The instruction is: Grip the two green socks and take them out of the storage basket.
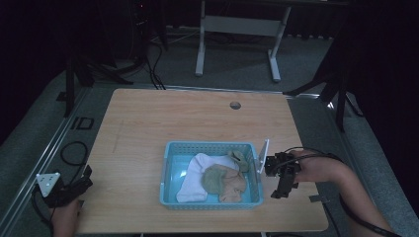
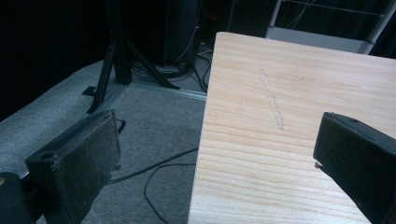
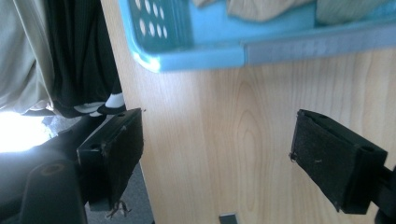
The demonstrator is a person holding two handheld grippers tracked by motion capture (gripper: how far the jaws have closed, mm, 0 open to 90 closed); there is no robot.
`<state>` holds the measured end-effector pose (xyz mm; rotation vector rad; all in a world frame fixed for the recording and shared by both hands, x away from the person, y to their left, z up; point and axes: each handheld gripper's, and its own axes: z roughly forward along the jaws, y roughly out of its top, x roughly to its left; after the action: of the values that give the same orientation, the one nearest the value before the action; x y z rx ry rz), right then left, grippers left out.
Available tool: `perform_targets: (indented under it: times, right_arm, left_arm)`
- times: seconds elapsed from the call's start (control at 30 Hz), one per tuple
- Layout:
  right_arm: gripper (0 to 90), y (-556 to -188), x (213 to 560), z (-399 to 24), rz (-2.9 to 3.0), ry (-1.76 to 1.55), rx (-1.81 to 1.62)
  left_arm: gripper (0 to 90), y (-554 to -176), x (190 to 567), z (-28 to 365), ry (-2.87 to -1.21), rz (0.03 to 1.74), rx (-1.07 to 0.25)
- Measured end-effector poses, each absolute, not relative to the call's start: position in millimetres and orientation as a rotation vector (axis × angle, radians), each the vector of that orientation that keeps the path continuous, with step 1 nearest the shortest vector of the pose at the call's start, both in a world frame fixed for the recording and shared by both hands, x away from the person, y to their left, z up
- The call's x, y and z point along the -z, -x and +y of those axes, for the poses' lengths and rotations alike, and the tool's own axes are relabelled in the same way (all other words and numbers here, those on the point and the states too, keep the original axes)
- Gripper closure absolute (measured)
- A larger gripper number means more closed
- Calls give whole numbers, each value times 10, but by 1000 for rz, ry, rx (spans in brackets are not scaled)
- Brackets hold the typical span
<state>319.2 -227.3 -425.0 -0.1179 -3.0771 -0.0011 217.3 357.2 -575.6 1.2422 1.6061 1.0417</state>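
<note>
On the table [image 1: 148, 123], toward its near right, sits a blue basket [image 1: 170, 173] holding socks: a white sock [image 1: 195, 177] on the left, a green sock [image 1: 213, 180] over the middle, a tan sock [image 1: 236, 183] to the right, and a smaller greenish piece [image 1: 239, 159] at the far right corner.

Right gripper [image 1: 279, 192]: just beside the basket's right wall, outside it, not touching. Jaws wide apart, nothing between them. Its own view shows bare wood between the jaws and the basket's corner [image 3: 154, 58] ahead, with cloth visible over the rim.

Left gripper [image 1: 81, 183]: at the table's near left corner, well apart from the basket. Jaws wide, holding nothing. Its own view looks across the table's left edge [image 2: 205, 116], one jaw over the grey floor [image 2: 154, 121], the other over wood. A cable [image 2: 154, 177] lies on the floor there.
</note>
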Motion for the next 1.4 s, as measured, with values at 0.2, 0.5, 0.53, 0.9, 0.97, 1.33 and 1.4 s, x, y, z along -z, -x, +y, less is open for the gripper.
perform_targets:
  times: [0.2,0.5,0.53,0.9,0.97,1.33,1.4]
  right_arm:
    - [158,-3209,4217,-2069,-3083,59,13]
    - [155,-3270,4298,-1731,-3065,8,0]
    - [156,-3255,4308,-1699,-3077,-12,10]
    - [253,-3235,4439,-1384,-3123,-97,56]
    - [277,-3236,4460,-1337,-3134,-117,42]
    - [362,-3392,4527,-1097,-3150,-168,46]
    - [373,-3422,4561,-1057,-3145,-167,36]
  left_arm:
    - [7,-2174,5756,3573,-1244,1606,-1040]
    - [7,-2174,5756,3577,-1244,1603,-1035]
    - [7,-2174,5756,3577,-1244,1603,-1035]
    - [7,-2176,5757,3578,-1244,1603,-1033]
    - [7,-2177,5756,3578,-1244,1604,-1033]
    - [7,-2180,5756,3580,-1247,1605,-1026]
    - [7,-2180,5756,3581,-1247,1605,-1026]
